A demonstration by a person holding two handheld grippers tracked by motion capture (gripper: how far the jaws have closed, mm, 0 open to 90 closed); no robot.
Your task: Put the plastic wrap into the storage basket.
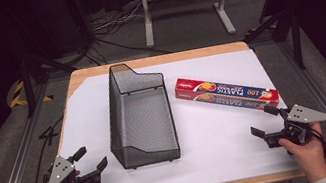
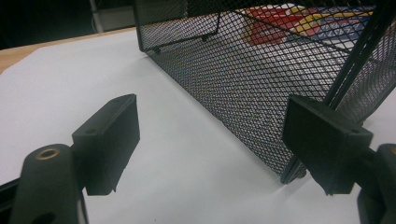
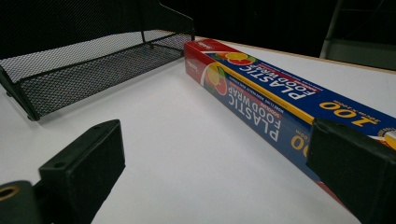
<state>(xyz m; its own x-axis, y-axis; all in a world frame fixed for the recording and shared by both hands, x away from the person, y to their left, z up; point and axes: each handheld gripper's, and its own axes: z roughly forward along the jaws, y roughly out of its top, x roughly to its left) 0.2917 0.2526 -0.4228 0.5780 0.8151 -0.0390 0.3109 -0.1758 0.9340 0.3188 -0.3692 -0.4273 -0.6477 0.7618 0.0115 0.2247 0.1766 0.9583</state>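
While both hands rested at the near edge of the counter [image 1: 227,62], each hand-held gripper stood wide and empty: the left [image 1: 88,161] by the near left corner, just beside the mesh tray [image 1: 141,118], the right [image 1: 266,121] by the near right corner. Near its jaws, toward the right edge, the wrap box [image 1: 226,92] lay flat, askew.

Black mesh basket [image 1: 141,121]; red-and-blue plastic wrap box [image 1: 226,93] with white lettering and fruit pictures; white table [image 1: 219,132].
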